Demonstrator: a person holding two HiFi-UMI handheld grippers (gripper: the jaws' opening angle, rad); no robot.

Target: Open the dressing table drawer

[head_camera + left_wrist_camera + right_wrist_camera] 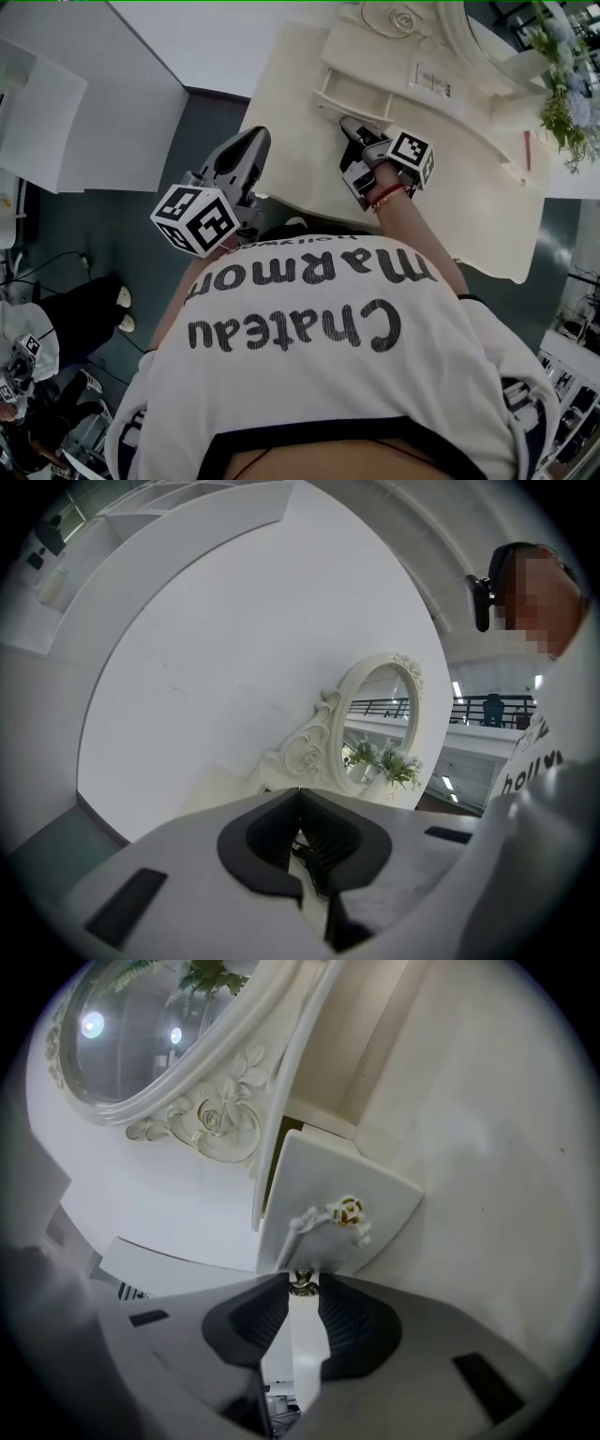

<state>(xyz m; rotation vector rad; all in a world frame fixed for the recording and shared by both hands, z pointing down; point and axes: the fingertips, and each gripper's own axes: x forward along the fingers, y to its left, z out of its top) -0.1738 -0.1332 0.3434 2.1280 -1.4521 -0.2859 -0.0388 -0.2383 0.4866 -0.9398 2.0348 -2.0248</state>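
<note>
The small cream wooden drawer (pixel 323 1171) sits at about one o'clock in the head view, on top of the cream carved dressing table (pixel 469 178). It is seen standing partly out of its recess. It lies at twelve o'clock from the right gripper (pixel 302 1283), which is clamped on the lower tip of the drawer's ornate cream handle with a gilt rosette (pixel 347 1213). The left gripper (pixel 300 794), at nine o'clock from the right one, is closed on nothing and held off the table's edge.

The drawer is judged light and stiff, likely to slide freely. The handle looks thin and decorative, so it may be fragile. A straight, gentle pull along the slide is advised, and twisting is to be avoided.
</note>
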